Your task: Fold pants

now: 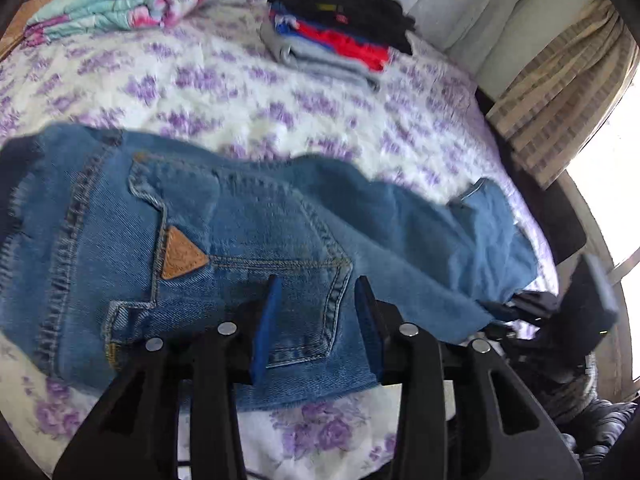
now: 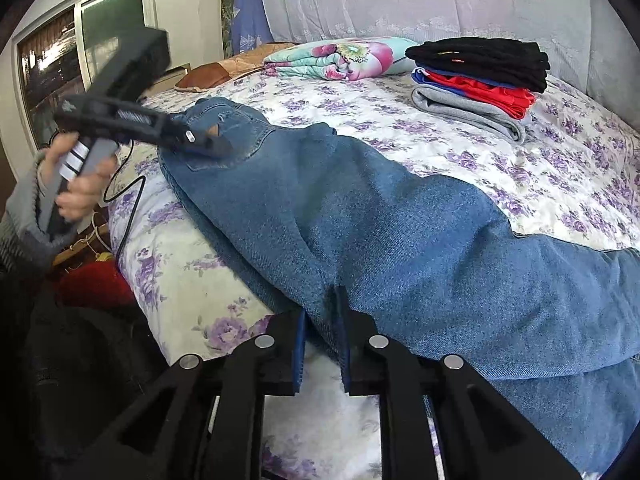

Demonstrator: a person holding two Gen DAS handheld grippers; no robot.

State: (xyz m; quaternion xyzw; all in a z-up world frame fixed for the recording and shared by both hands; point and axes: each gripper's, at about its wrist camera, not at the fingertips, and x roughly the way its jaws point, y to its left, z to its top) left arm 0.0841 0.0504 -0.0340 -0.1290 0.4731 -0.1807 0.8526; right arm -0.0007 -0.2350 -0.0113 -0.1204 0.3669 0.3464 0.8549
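Denim pants (image 2: 360,208) on floral bed (image 2: 520,160)

We see daylight from a window (image 2: 80,52), blown out white at the right edge of the left wrist view. Both fisheye views bend at their dark rims. The jeans (image 1: 200,240) smear with motion blur; shadows stay soft.
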